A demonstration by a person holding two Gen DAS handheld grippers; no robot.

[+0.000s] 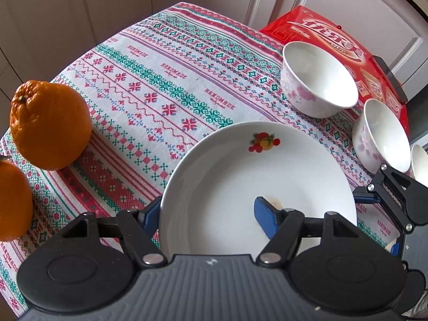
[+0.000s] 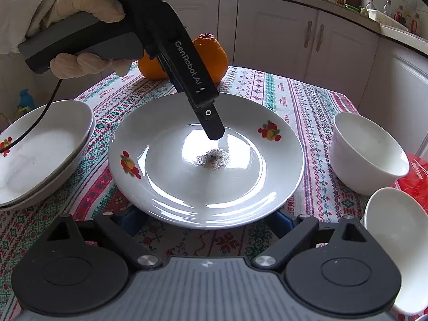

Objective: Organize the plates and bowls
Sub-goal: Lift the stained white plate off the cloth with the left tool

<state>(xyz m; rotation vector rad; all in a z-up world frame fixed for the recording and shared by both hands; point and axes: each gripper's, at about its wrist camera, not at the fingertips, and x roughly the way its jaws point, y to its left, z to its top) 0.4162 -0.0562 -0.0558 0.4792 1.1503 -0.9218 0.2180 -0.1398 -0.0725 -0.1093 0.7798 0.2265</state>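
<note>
1. I am taking the plate (image 1: 256,187) by its rim with the left gripper (image 1: 206,214). One finger (image 1: 267,219) lies inside the dish and the other outside, at 6 o'clock of the plate.
2. I cannot tell whether the pads press on the rim.
3. The right gripper (image 2: 208,219) stands wide and empty just beside the plate's near edge.
4. Next I judge: pinch firmly, lift, carry it to the stack (image 2: 40,149) at 9 o'clock. The bowls (image 2: 366,152) wait at 3 o'clock.
</note>
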